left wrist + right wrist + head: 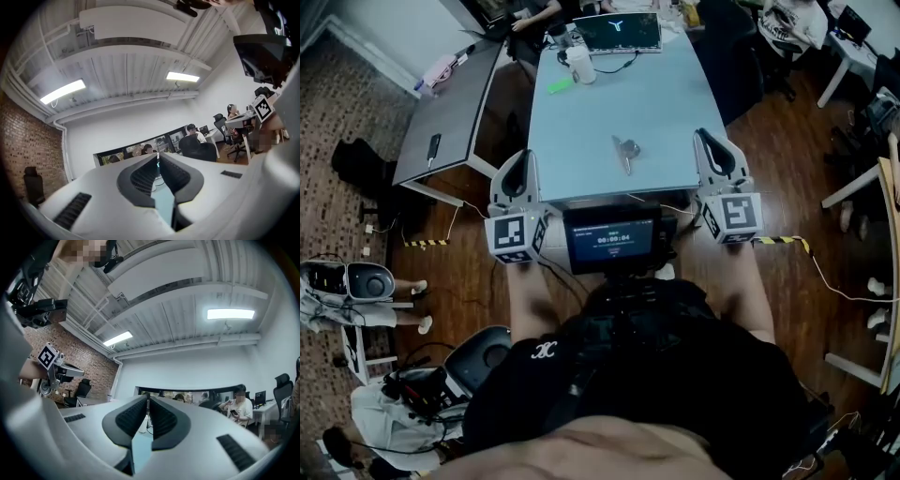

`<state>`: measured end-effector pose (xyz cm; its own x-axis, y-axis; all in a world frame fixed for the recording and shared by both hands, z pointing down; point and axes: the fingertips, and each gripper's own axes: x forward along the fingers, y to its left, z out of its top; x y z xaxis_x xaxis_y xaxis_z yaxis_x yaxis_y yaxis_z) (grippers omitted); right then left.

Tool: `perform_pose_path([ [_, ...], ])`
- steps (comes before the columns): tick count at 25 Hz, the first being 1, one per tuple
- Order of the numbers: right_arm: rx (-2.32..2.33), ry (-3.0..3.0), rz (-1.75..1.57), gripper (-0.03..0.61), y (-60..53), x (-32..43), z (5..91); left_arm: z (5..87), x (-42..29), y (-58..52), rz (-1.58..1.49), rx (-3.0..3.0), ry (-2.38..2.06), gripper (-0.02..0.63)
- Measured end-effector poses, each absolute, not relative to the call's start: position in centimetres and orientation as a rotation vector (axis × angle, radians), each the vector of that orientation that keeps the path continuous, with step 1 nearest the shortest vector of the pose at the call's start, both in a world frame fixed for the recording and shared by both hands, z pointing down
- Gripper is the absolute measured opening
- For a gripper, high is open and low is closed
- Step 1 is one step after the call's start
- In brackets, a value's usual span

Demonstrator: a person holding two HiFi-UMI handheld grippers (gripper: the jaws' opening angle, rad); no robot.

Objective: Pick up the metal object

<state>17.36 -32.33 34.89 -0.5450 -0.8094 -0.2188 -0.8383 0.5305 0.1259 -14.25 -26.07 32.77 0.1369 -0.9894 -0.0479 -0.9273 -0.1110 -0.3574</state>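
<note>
metal object [625, 150]: one
tongs: two — left tongs [521, 159], right tongs [709, 141]
worktops: two — blue worktop [675, 103], grey worktop [455, 108]
laptop [623, 31]: one
white cup [579, 65]: one
green item [560, 85]: one
small screen [611, 239]: one

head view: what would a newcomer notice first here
A small metal object lies on the near half of the pale blue table. The left gripper and right gripper are at the near edge on either side of it, both shut and empty. A laptop stands at the far end.
</note>
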Motion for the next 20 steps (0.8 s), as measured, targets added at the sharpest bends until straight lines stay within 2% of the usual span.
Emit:
perform_pose_path([
  [20,-1.376,2.707,0.185,0.028,-40.0,11.8,39.0,31.9,-17.3,-32.3,-0.303,-2.110,1.834,0.028],
])
